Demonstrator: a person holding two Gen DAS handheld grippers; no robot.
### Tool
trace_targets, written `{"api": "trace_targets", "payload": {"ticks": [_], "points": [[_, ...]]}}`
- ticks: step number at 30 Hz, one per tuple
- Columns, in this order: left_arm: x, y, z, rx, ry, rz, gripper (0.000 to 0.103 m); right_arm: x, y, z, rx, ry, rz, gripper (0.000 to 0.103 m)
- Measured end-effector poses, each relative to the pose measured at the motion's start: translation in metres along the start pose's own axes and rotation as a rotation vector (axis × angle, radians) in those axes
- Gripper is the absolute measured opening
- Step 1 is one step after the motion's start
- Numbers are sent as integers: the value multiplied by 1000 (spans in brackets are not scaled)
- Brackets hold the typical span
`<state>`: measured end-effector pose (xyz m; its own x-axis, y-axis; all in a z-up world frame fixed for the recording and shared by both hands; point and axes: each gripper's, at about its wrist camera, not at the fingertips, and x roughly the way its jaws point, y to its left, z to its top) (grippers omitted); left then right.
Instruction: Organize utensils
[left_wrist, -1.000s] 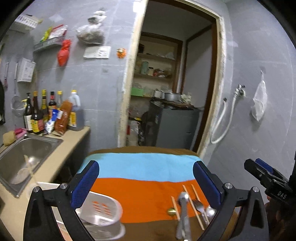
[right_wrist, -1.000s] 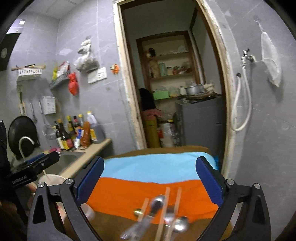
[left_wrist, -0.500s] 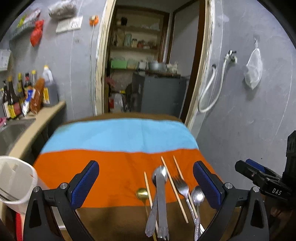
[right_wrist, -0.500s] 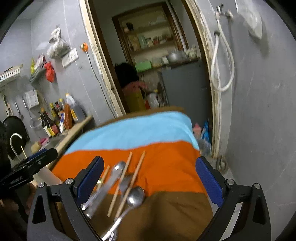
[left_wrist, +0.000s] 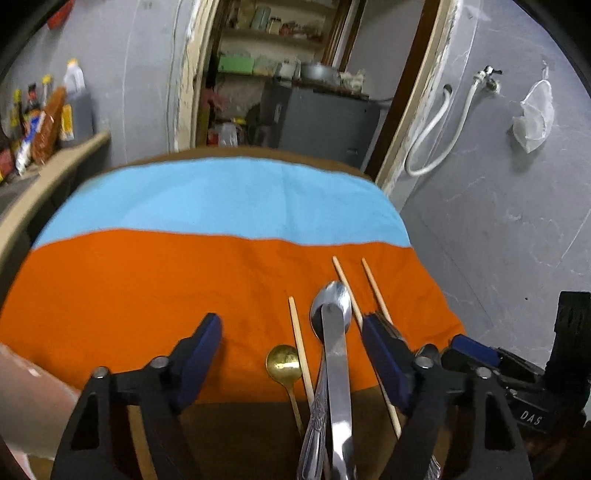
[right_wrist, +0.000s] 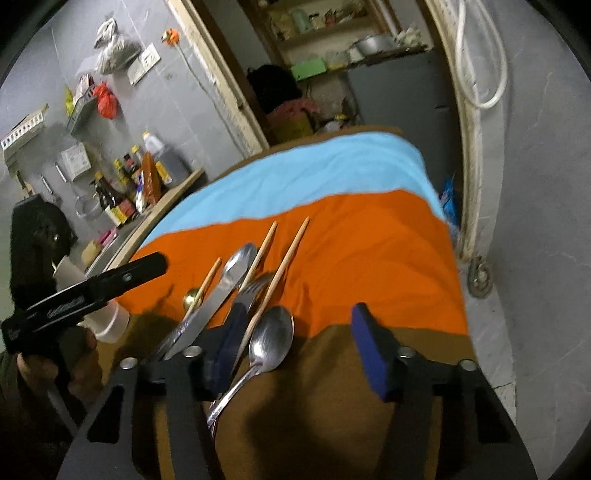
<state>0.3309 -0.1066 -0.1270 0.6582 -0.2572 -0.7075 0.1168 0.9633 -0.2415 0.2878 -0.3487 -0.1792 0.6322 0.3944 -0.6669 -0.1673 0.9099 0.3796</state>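
Note:
Utensils lie in a bunch on a striped cloth (left_wrist: 147, 295): a large steel spoon (left_wrist: 331, 306) with a table knife (left_wrist: 338, 373) across it, a small gold spoon (left_wrist: 283, 363), three wooden chopsticks (left_wrist: 300, 350), a fork (right_wrist: 251, 291) and a second steel spoon (right_wrist: 271, 338). My left gripper (left_wrist: 291, 352) is open above the gold spoon, knife and large spoon. My right gripper (right_wrist: 295, 343) is open, low over the second spoon (right_wrist: 271, 338), its left finger over the fork. Neither holds anything.
The cloth (right_wrist: 351, 240) has blue, orange and brown bands. A white plastic holder (right_wrist: 107, 321) stands at the left table edge. A counter with sauce bottles (right_wrist: 125, 184) and a sink is on the left. A doorway (left_wrist: 295, 92) and grey wall lie behind.
Both grippers have tilted down and moved in over the utensils. The white holder has slid out of the left wrist view. Both stay open.

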Motion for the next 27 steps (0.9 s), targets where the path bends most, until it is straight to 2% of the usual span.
{"api": "trace_targets", "payload": {"ticks": [7,11,14,20,22,24,27], "points": [[38,8,4,-35,141,-53,39,14,0,-4,6,56,35,32],[48,4,4,-18,182,-70,32,19,1,-4,1,82,55,26],[55,-1,5,5,207,-86,30,24,3,-6,-1,109,73,25],[62,1,9,-19,244,-134,24,29,0,-4,8,125,102,25],[63,4,10,-33,248,-142,19,30,0,-5,12,126,112,25],[64,7,10,-41,264,-125,7,31,-3,-5,21,126,108,21],[65,11,9,-58,275,-139,7,30,-8,-5,38,126,111,18]]}}
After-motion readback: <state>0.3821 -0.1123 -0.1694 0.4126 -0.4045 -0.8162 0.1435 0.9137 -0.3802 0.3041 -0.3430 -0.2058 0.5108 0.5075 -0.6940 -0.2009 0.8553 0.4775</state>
